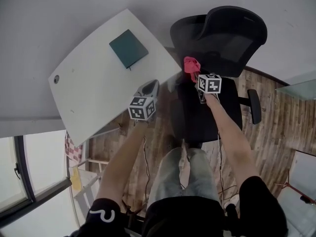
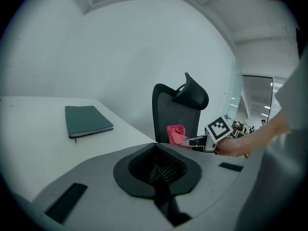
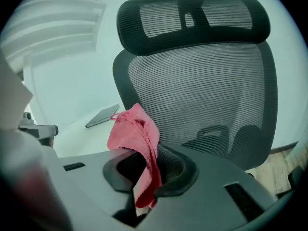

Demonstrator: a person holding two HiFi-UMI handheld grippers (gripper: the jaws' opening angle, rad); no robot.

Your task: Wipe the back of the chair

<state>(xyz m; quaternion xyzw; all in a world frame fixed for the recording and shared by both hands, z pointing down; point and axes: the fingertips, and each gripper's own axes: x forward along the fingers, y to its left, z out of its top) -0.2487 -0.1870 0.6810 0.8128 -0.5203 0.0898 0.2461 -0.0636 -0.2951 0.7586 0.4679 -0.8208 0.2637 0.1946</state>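
The black mesh office chair [image 1: 224,36] stands at the far right, past the corner of the white table [image 1: 89,85], its curved headrest [image 3: 192,18] above the mesh back [image 3: 207,95]. The right gripper [image 3: 149,170] is clamped on a crumpled pink-red cloth [image 3: 135,131]. One end of the cloth bunches above the jaws and the other hangs down between them. In the head view the cloth sits low against the left side of the chair back; whether it touches the mesh I cannot tell. The left gripper [image 2: 156,170] hovers at the near edge of the table, to the left of the chair, its jaws drawn together with nothing between them. A dark teal closed notebook [image 1: 128,48] lies flat on the far part of the table, well apart from both grippers
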